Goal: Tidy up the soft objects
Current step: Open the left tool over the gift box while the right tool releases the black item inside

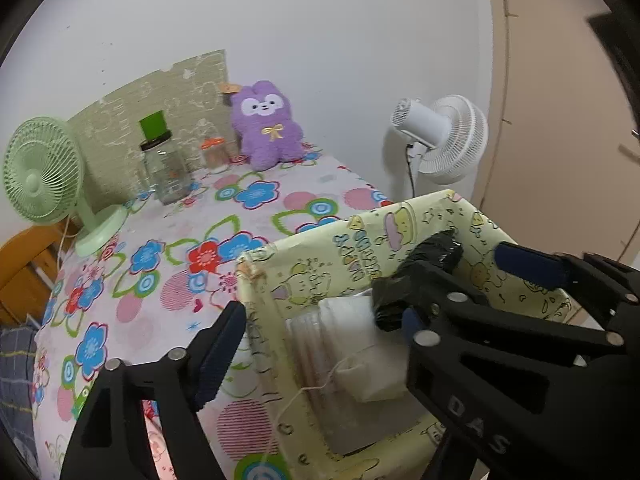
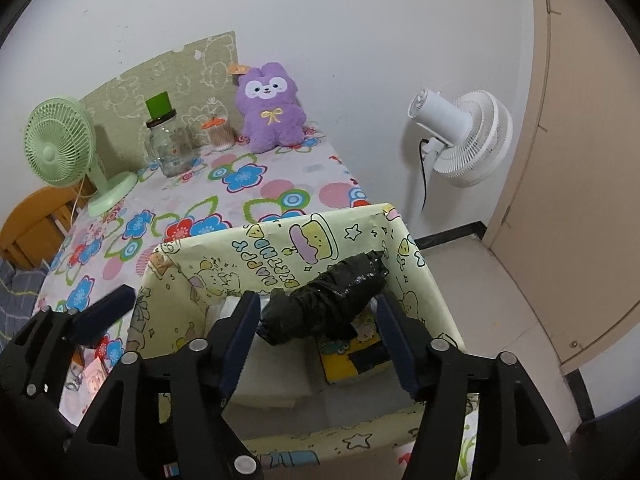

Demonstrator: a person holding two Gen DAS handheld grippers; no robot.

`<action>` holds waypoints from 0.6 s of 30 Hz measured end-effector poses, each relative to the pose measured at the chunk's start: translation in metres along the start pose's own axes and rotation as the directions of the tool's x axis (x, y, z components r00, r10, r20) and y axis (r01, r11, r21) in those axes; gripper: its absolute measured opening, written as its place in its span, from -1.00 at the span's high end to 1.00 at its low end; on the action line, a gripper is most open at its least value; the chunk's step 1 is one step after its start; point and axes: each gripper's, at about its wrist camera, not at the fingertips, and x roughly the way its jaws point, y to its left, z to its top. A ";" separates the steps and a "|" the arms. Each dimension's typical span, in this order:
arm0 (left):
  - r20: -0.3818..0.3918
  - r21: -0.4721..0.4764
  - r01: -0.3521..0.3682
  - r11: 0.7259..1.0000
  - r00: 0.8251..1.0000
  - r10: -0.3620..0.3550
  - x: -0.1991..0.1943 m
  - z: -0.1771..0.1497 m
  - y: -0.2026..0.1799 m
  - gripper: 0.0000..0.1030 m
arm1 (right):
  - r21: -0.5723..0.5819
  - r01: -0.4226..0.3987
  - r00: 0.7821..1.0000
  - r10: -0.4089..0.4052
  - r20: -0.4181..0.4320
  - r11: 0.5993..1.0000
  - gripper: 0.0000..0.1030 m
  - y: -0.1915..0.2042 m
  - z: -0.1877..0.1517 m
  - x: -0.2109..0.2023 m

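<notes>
Both grippers spread wide, right gripper (image 2: pixel 316 340) straddling black bundle (image 2: pixel 328 304), untouched, inside box (image 2: pixel 280 240).

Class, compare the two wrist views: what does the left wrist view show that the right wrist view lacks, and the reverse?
Only the left view shows a white tagged pouch in the yellow box. Only the right view shows a yellow cartoon packet in it, plus the floor. Both share the black wrapped bundle, purple plush, green fan and white fan.
</notes>
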 end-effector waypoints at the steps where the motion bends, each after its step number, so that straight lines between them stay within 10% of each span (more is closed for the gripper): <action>1: 0.003 -0.009 0.003 1.000 1.000 -0.003 -0.002 -0.001 0.003 -0.61 | 0.001 0.000 1.000 0.000 0.007 1.000 -0.41 0.000 -0.001 -0.003; 18: 0.051 -0.054 -0.001 0.999 0.999 0.004 -0.041 -0.016 0.021 -0.82 | -0.033 -0.043 0.995 0.046 0.092 0.999 -0.83 0.026 -0.012 -0.042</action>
